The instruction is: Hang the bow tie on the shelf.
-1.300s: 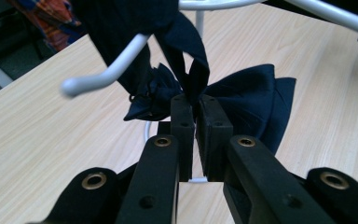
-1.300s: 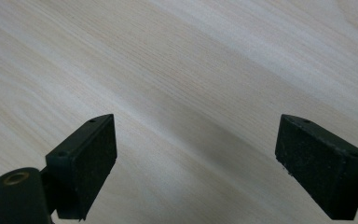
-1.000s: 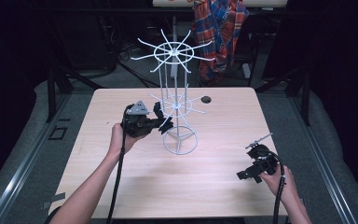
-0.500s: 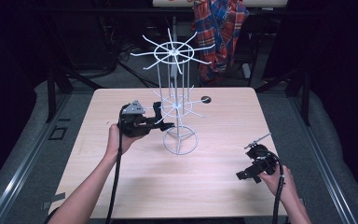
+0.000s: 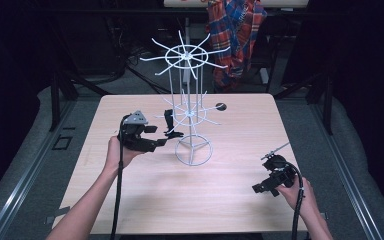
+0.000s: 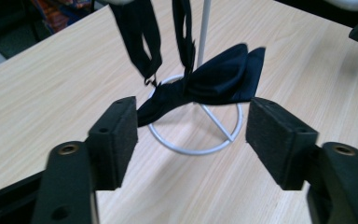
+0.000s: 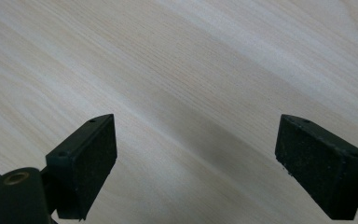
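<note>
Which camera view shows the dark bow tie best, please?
The left gripper view: the bow tie hangs by its strap close ahead of the open left gripper, free of its pads, beside the rack's pole. In the high view the tie is small and dark. The right gripper view shows bare table.

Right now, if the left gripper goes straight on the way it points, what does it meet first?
Probably the dark navy fabric bow tie hanging on the white wire rack; the open left gripper points at it, and depth is unclear.
</note>
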`<act>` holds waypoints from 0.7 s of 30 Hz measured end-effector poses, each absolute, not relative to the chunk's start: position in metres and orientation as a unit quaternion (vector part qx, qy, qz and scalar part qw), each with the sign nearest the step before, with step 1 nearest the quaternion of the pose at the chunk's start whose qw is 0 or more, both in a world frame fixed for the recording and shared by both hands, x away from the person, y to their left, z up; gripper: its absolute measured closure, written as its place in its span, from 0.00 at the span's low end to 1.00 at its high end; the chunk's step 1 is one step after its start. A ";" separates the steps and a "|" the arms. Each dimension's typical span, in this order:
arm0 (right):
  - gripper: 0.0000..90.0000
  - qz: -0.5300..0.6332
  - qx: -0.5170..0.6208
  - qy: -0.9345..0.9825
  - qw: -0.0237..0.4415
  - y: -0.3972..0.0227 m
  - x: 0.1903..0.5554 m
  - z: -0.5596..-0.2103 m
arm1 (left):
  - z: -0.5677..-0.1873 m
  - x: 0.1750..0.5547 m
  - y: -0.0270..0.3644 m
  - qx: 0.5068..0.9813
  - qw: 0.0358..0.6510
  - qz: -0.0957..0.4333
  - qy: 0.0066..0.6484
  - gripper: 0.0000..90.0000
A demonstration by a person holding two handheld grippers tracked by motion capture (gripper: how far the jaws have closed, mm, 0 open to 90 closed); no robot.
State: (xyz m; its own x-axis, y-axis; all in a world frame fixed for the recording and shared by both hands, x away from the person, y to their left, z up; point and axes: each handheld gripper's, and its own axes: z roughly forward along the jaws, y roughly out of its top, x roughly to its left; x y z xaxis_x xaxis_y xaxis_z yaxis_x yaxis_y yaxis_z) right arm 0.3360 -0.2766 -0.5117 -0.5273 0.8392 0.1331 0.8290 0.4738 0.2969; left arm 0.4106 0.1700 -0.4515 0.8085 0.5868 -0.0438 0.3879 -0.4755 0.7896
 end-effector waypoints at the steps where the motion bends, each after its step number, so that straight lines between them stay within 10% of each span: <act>1: 0.14 0.162 0.485 0.859 0.021 -0.276 0.336 -0.512 | -0.452 0.410 0.172 0.851 0.422 0.120 0.289 0.35; 21: 0.14 0.142 0.478 0.867 0.020 -0.275 0.336 -0.514 | -0.456 0.381 0.180 0.865 0.372 0.119 0.313 0.13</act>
State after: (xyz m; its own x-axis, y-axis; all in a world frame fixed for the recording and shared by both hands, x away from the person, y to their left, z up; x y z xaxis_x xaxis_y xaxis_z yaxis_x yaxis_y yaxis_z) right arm 0.3364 -0.2753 -0.5139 -0.5429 0.8338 0.0999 0.8223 0.5036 0.2651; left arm 0.3806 0.1796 -0.4564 0.7753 0.6310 -0.0280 0.4543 -0.5262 0.7188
